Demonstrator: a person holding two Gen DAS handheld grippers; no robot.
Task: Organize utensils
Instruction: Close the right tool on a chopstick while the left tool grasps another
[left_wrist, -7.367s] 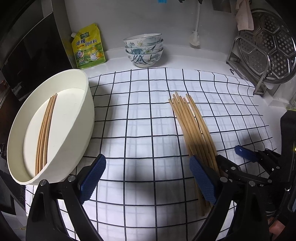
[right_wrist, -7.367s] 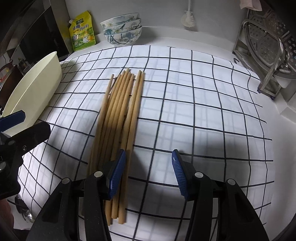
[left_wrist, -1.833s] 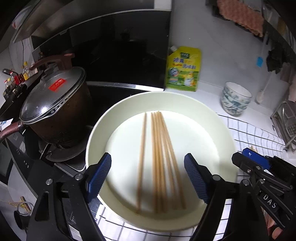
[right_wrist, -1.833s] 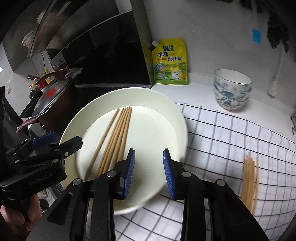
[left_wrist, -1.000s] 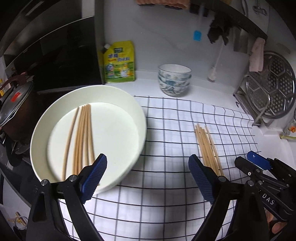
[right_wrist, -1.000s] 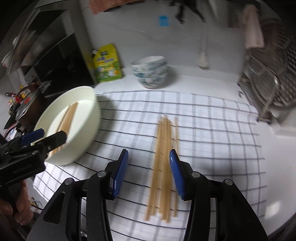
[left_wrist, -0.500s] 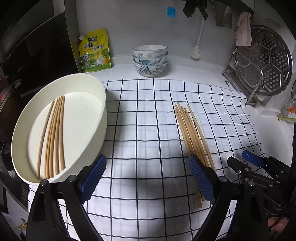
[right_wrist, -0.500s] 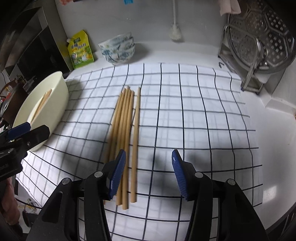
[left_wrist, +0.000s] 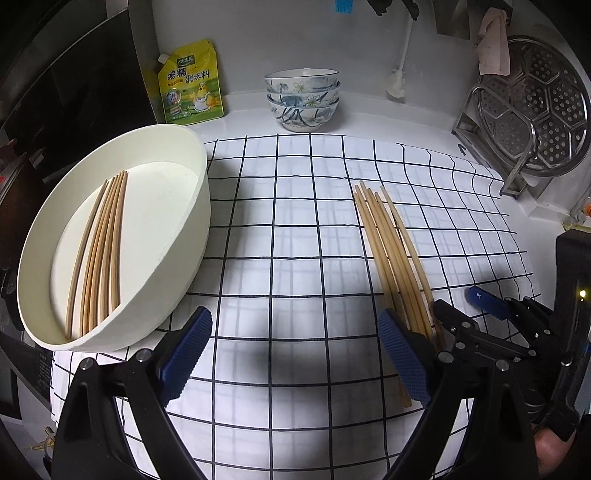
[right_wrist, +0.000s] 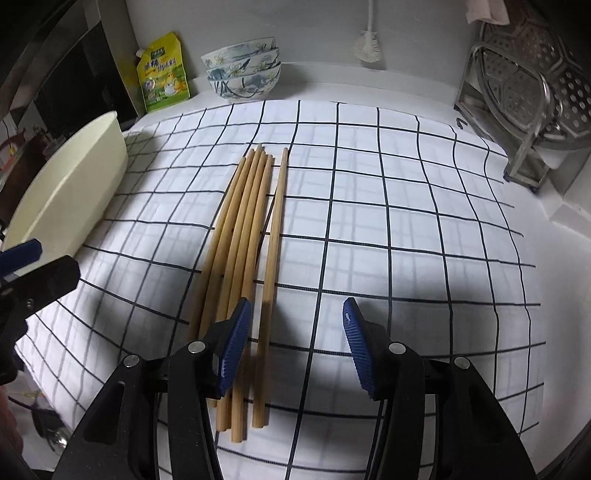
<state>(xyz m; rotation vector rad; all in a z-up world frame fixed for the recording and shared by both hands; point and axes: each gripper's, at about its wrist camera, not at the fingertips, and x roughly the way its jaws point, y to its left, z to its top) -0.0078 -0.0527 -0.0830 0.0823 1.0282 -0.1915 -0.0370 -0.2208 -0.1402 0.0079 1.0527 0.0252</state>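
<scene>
Right wrist: right gripper (right_wrist: 295, 343), jaws spread and empty, is being brought back over table chopsticks (right_wrist: 247, 236); another batch is being lined up for the basin (left_wrist: 201, 206).

Cloth (right_wrist: 388, 229) bare right of chopsticks (right_wrist: 251, 236).
</scene>
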